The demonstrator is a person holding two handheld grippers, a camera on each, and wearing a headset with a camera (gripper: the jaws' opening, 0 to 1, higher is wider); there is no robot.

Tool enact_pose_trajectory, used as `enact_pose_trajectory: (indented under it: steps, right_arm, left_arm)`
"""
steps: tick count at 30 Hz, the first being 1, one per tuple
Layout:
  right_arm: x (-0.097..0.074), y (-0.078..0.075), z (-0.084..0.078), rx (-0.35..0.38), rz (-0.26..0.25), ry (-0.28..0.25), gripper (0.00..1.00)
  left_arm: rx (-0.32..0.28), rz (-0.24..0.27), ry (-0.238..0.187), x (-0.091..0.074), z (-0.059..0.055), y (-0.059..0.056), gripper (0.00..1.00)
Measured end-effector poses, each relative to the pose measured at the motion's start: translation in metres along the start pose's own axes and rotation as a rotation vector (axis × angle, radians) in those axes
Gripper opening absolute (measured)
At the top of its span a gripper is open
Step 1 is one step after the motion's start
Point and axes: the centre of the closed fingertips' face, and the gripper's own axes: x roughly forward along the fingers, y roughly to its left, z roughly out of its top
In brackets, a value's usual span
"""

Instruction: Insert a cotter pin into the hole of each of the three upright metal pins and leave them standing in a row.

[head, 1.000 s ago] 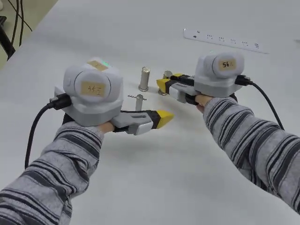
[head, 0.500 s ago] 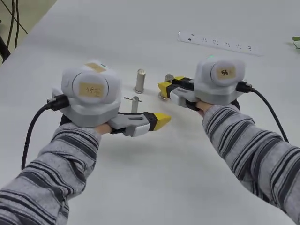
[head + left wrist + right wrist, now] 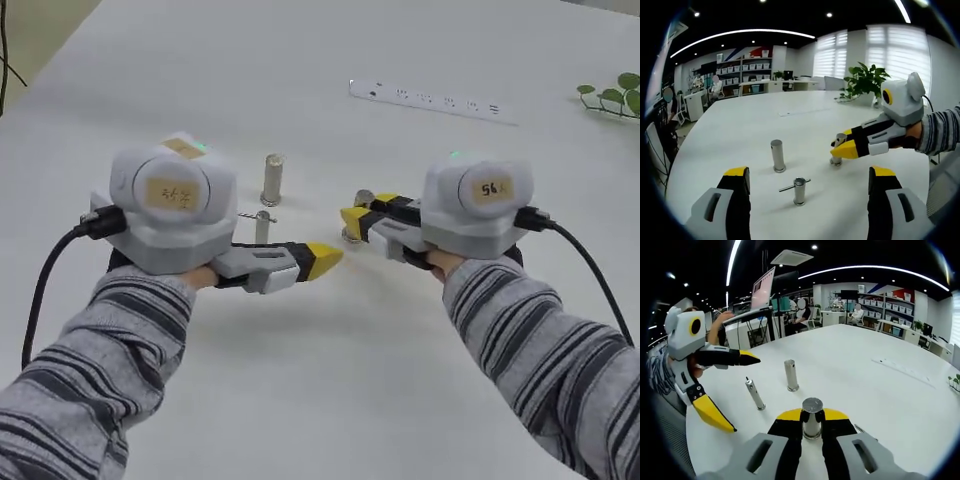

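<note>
1. At the middle of the head view, on the white table (image 3: 330,380), three upright metal pins are seen. A bare back pin (image 3: 272,180) stands above centre-left; just below it in the frame is a front pin (image 3: 262,229) with a cotter pin (image 3: 246,215) lodged crosswise through its hole; right of centre is a third pin (image 3: 363,199).
2. The third pin is clenched low on its shank by the right gripper (image 3: 355,218); in the right gripper view the jaws are pressed against both its sides; whether its foot touches the table cannot be told.
3. The left gripper (image 3: 322,259) is released; in the left gripper view its jaws are spread wide with nothing held between them, and the front pin stands just ahead of them.
4. Against the picture of a second ago, the whole scene has been shifted by the camera's own move. That allowed for, the third pin has been drawn by the right gripper from just beside the back pin to well apart from it, toward the right of the frame; the left gripper has been kept near the front pin.
5. It is judged that one pin is finished and the back pin is still to be fitted; the third is probably being brought out for fitting or for placing in the row; whether a cotter pin already sits in it cannot be told.
</note>
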Motion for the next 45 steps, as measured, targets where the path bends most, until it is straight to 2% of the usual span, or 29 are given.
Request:
enact_pose_trajectory:
  steps: [7, 16, 23, 29, 36, 43, 45]
  right_arm:
    - [-0.012, 0.006, -0.012, 0.012, -0.014, 0.012, 0.08]
    - [-0.017, 0.009, -0.025, 0.039, -0.024, 0.03, 0.09]
    - [-0.019, 0.01, -0.028, 0.048, -0.033, 0.03, 0.09]
    - [-0.022, 0.015, -0.031, 0.034, -0.061, 0.036, 0.09]
    - [-0.023, 0.016, -0.032, 0.055, -0.1, 0.054, 0.09]
    - [-0.023, 0.018, -0.034, 0.082, -0.11, 0.063, 0.1]
    - [-0.023, 0.019, -0.033, 0.087, -0.106, 0.064, 0.11]
  left_arm:
    - [0.004, 0.0, 0.001, 0.0, 0.0, -0.001, 0.97]
    - [0.009, -0.014, 0.005, 0.001, -0.001, -0.005, 0.96]
    - [0.01, -0.013, 0.006, 0.001, -0.001, -0.004, 0.96]
    - [0.016, -0.02, 0.004, 0.001, 0.0, -0.006, 0.96]
    - [0.024, -0.02, 0.005, 0.002, 0.0, -0.006, 0.96]
    - [0.026, -0.025, -0.003, 0.001, 0.002, -0.007, 0.96]
    - [0.021, -0.029, -0.017, 0.001, 0.004, -0.008, 0.97]
